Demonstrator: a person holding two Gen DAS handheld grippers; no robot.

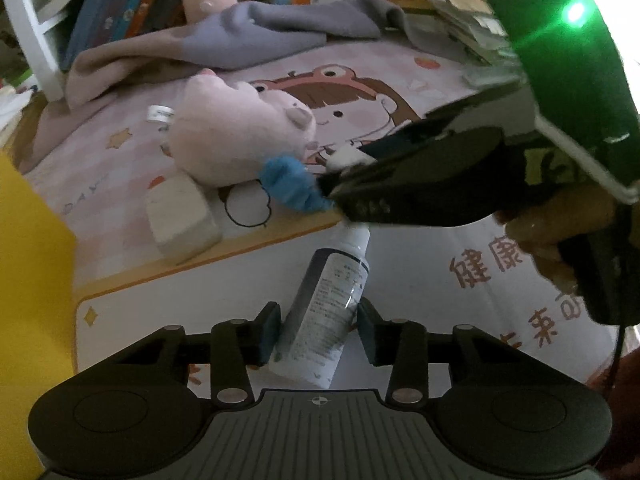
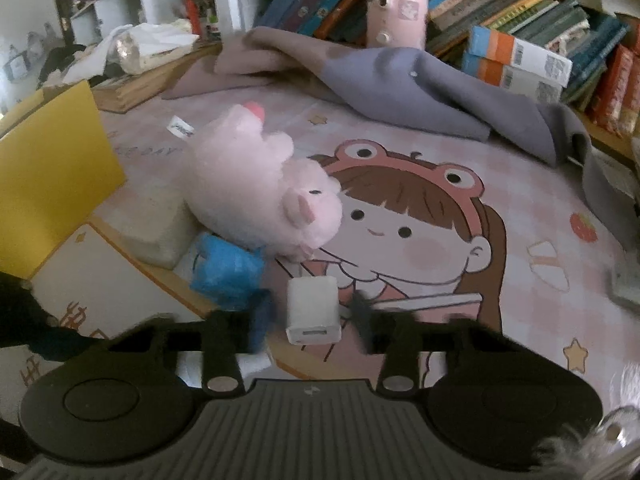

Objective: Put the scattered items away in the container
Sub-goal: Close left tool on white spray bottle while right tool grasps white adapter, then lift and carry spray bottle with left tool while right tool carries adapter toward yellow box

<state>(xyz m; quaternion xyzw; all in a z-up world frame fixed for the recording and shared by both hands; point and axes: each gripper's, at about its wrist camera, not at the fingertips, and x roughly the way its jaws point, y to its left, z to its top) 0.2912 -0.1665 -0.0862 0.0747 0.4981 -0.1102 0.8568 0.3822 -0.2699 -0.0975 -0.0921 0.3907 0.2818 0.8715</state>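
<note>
My left gripper point(image 1: 318, 330) is open around a white bottle with a dark label point(image 1: 326, 312); its pads stand close on both sides. The bottle lies over the white printed surface point(image 1: 420, 288). My right gripper point(image 2: 312, 318) is open around a white charger cube point(image 2: 313, 310) on the pink cartoon mat point(image 2: 440, 240); it also shows from the side in the left wrist view point(image 1: 332, 190). A pink plush pig point(image 2: 264, 196) lies on the mat, with a blue fuzzy item point(image 2: 226, 274) beside it. A white block point(image 1: 182, 216) lies by the pig. A yellow wall point(image 2: 48, 172), perhaps the container, stands at left.
A grey and purple cloth point(image 2: 400, 84) is bunched at the back of the mat. Books and boxes point(image 2: 520, 20) line the back and right. A pink cylinder point(image 2: 396, 0) stands behind the cloth. A white shelf unit point(image 1: 36, 28) is at far left.
</note>
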